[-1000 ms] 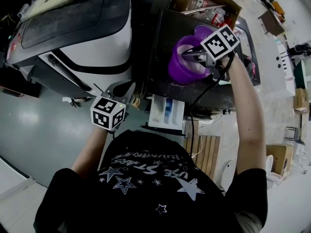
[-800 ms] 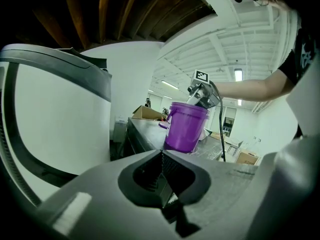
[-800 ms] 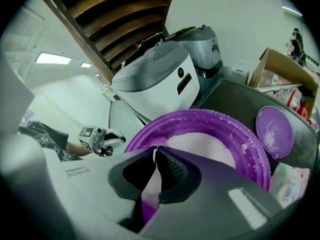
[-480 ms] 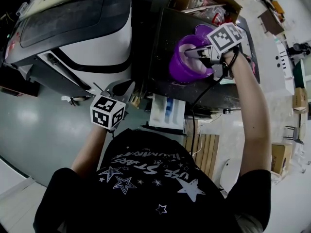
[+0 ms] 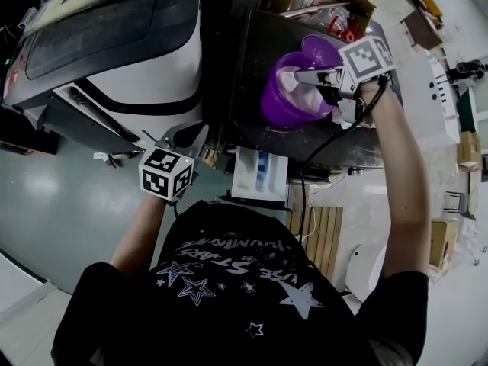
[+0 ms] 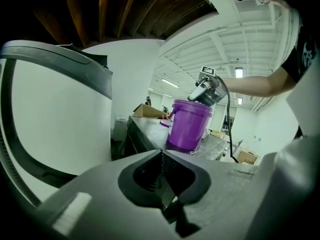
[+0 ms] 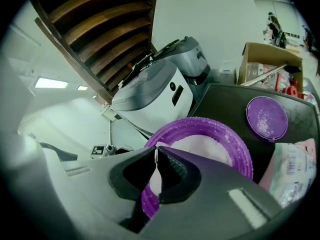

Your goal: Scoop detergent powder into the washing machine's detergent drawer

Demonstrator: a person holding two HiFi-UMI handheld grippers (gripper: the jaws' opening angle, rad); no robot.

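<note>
Purple bucket [image 5: 278, 107] of detergent powder [image 7: 200, 145] stands on the desk [image 5: 252, 52]; the right gripper [image 7: 156, 154] has its jaws clenched above it.
Left gripper [image 6: 161, 156] is clenched and empty; powder could spill on the carry down to the drawer [image 5: 259, 175].

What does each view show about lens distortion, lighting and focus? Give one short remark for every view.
Head view: fisheye bows the washing machine and floor, light even. Left gripper view: black vignette, ceiling lights glare, near jaws soft, purple bucket sharp. Right gripper view: round vignette, near jaws blurred, powder nearly washed out.
</note>
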